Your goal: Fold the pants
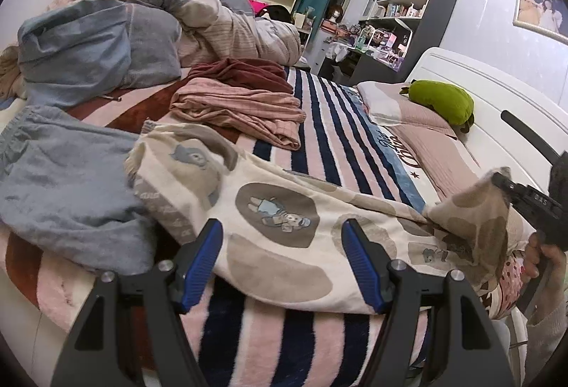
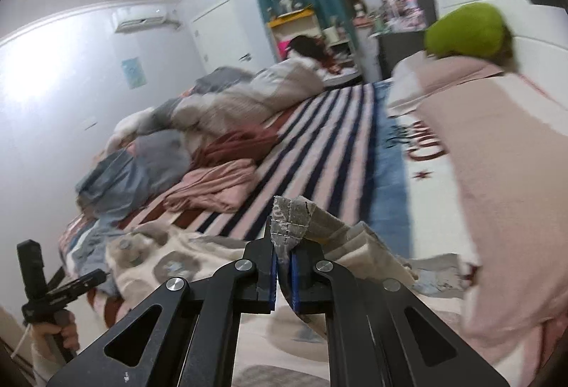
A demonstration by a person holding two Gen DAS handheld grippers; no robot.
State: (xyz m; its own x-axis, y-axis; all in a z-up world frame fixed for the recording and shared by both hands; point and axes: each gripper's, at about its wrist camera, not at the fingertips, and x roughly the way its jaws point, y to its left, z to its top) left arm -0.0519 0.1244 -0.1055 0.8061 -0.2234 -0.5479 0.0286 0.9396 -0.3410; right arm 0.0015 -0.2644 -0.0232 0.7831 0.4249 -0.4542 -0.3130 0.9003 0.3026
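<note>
Cream pants with grey patches and cartoon bears (image 1: 277,220) lie across the striped blanket on the bed. My left gripper (image 1: 282,264) is open, its blue pads on either side of the pants' near edge, holding nothing. My right gripper (image 2: 283,275) is shut on the pants' cuff (image 2: 289,220) and holds it lifted off the bed. It shows at the right of the left wrist view (image 1: 525,199), with the raised cuff end (image 1: 475,206). The left gripper shows at the lower left of the right wrist view (image 2: 90,280).
A grey-blue garment (image 1: 67,181) lies left of the pants. Pink and maroon clothes (image 1: 241,103) are heaped behind. A rumpled duvet (image 1: 149,28) fills the far bed. Pillows (image 1: 419,124) and a green plush (image 1: 442,99) lie by the white headboard (image 1: 497,96).
</note>
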